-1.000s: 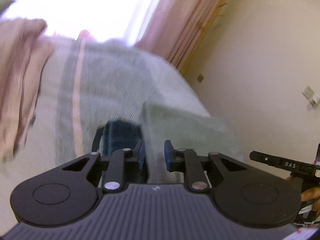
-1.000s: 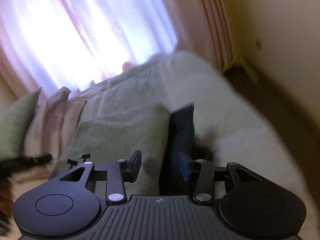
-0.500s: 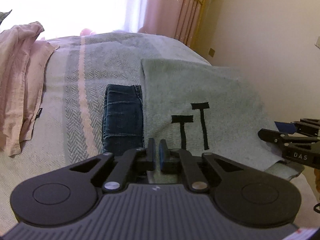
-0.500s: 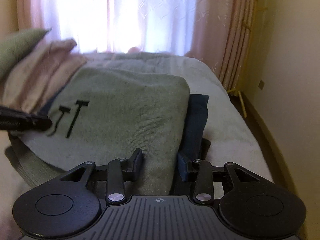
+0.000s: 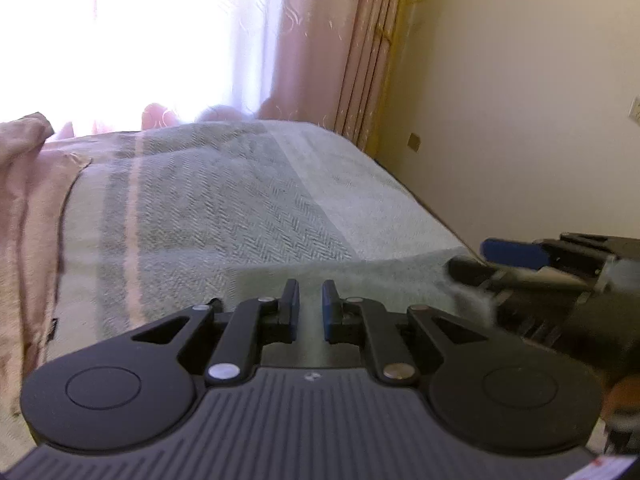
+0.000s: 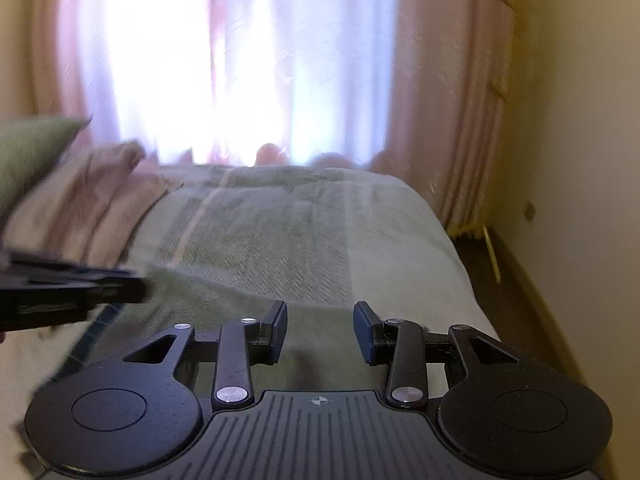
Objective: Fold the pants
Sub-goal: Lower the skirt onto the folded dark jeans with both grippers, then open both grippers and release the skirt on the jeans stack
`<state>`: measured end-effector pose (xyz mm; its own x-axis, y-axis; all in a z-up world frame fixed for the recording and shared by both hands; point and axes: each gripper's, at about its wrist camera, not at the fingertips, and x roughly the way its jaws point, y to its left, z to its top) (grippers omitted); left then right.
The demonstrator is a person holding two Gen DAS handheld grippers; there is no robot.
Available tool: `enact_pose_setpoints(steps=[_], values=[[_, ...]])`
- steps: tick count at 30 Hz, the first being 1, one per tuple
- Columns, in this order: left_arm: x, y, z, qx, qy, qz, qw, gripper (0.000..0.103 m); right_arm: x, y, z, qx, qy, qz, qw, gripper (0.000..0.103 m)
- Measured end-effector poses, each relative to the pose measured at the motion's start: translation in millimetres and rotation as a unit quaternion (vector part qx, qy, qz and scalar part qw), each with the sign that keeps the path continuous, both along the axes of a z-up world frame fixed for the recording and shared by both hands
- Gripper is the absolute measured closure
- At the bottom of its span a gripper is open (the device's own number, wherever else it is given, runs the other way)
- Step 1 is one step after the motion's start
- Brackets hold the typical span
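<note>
A green folded garment [image 5: 360, 280] lies on the bed just beyond my left gripper [image 5: 311, 306], which is open by a narrow gap with nothing between its blue pads. The same green cloth [image 6: 320, 320] spreads under my right gripper [image 6: 320, 328], which stands wide open and holds nothing. A dark blue jeans edge [image 6: 94, 330] peeks out at the garment's left side. Each gripper shows in the other's view, blurred: the right gripper [image 5: 528, 258] at right, the left gripper [image 6: 72, 288] at left.
A green herringbone blanket [image 5: 224, 208] with a pale stripe covers the bed. Pink bedding [image 5: 24, 200] is bunched at the left, with a green pillow [image 6: 28, 148] beyond it. Curtains [image 6: 248, 60] and a bright window stand behind; a wall [image 5: 520, 100] and floor strip run along the right.
My left gripper went from shut to slightly open. Both cameras tilted up and dropped nearer the green garment, so the folded jeans left the left view. The right gripper stayed open.
</note>
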<state>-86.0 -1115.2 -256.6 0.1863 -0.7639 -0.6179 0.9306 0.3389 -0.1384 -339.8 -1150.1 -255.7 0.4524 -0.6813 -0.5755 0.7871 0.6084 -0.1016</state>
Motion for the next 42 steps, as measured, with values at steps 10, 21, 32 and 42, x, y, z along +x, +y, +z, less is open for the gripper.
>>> enact_pose_setpoints(steps=[10,21,32,42], values=[[14,28,-29,-0.008,0.000,0.056,0.9984,0.092,-25,16,-22,-0.014,0.007,-0.029,0.999,0.068],[-48,113,-11,0.070,-0.006,0.040,0.9968,0.086,-60,109,-17,0.082,0.010,-0.020,0.996,0.068],[-55,109,-14,0.102,-0.011,0.067,0.9924,0.079,-51,102,-18,0.086,0.036,-0.029,0.995,0.063],[-58,127,22,0.117,-0.009,0.082,0.9897,0.074,-82,103,12,0.162,-0.026,-0.066,0.984,0.060]])
